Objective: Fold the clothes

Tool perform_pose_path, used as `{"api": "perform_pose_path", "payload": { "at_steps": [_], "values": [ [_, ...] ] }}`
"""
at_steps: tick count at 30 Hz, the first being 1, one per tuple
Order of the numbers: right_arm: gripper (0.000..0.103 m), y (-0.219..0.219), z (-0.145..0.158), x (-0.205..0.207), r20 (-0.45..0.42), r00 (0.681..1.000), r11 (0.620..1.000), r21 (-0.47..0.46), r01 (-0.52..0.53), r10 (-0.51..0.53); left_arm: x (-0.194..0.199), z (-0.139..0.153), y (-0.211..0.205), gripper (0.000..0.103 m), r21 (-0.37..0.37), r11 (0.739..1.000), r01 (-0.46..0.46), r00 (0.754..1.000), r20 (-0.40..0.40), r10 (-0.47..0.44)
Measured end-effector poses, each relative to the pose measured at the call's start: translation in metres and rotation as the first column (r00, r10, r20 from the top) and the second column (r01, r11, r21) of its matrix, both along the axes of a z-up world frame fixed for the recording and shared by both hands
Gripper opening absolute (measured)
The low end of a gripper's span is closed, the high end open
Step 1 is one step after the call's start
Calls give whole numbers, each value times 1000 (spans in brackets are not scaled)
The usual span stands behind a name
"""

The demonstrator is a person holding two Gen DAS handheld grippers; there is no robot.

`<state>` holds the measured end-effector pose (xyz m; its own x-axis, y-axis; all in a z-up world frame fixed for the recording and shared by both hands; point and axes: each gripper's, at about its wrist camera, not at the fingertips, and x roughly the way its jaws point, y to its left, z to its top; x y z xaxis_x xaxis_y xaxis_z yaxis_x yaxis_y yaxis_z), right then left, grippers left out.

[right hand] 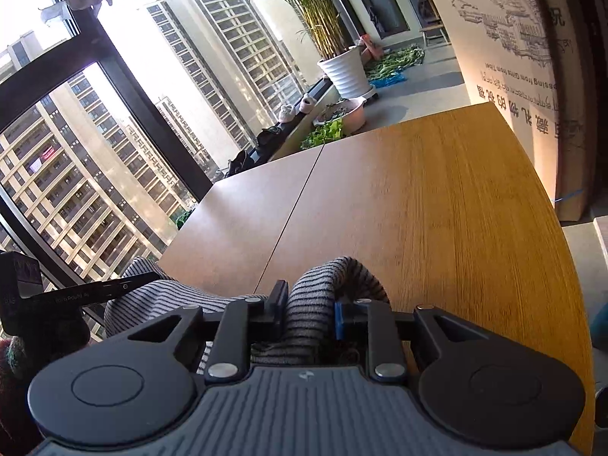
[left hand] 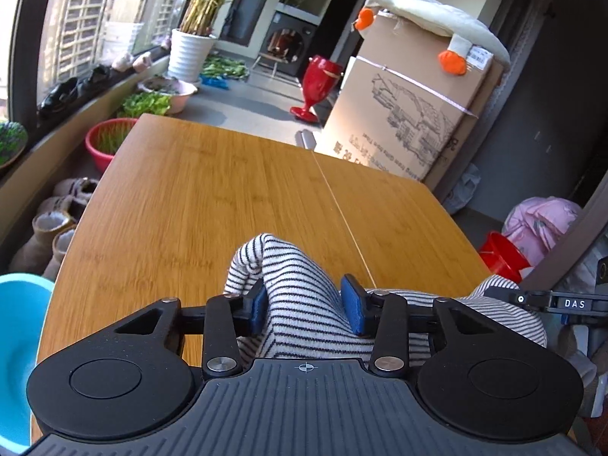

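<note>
A white garment with thin dark stripes point(left hand: 281, 258) lies bunched at the near edge of the wooden table point(left hand: 212, 190). In the left wrist view my left gripper point(left hand: 306, 306) is shut on a raised fold of it, and the cloth fills the gap between the blue pads point(left hand: 353, 304). The same striped garment point(right hand: 334, 269) shows in the right wrist view, where my right gripper point(right hand: 309, 309) is shut on another bunched fold. More of the cloth trails off to the left over the table point(right hand: 437, 197) edge. Each view catches a black part of the other gripper at its side.
A large cardboard box point(left hand: 410, 114) with a plush goose point(left hand: 429, 15) on top stands past the table's far right. A red vase point(left hand: 317, 87), a potted palm point(left hand: 190, 53) and basins of greens sit on the floor. A blue basin point(left hand: 19, 342) is at the near left.
</note>
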<state>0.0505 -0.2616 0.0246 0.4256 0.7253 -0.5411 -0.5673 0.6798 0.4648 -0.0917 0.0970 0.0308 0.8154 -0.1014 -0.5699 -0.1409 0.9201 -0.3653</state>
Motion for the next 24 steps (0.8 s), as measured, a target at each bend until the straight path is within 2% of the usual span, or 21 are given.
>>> {"api": "perform_pose_path", "payload": {
  "at_steps": [4, 7, 12, 14, 16, 18, 21, 23, 24],
  "values": [
    [20, 16, 25, 24, 127, 990, 998, 24, 61, -64, 37, 21, 6, 38, 38, 998, -49, 995, 84, 46],
    [20, 10, 37, 21, 192, 978, 997, 44, 71, -78, 26, 29, 4, 37, 41, 999, -24, 991, 132, 18],
    [20, -13, -2, 7, 73, 994, 997, 21, 80, -82, -16, 4, -14, 42, 94, 994, 54, 994, 92, -63],
    [20, -23, -13, -4, 50, 995, 995, 45, 86, -88, -35, -5, -21, 50, 117, 991, 62, 994, 79, -71],
    [20, -32, -17, -13, 39, 994, 993, 70, 99, -102, -54, -2, -24, 54, 140, 990, 31, 995, 92, -44],
    [20, -32, -19, -16, 42, 993, 991, 70, 111, -114, -70, 8, -26, 52, 156, 988, -16, 992, 122, -3],
    [21, -27, -20, -22, 69, 988, 990, 51, 133, -136, -80, 35, -28, 63, 136, 987, -81, 973, 224, 49],
    [22, -22, -21, -27, 103, 984, 989, 26, 146, -148, -72, 45, -37, 83, 114, 991, -68, 964, 262, 36],
    [22, -20, -21, -30, 117, 981, 988, 16, 153, -154, -64, 44, -43, 85, 115, 992, -57, 966, 257, 25]
  ]
}}
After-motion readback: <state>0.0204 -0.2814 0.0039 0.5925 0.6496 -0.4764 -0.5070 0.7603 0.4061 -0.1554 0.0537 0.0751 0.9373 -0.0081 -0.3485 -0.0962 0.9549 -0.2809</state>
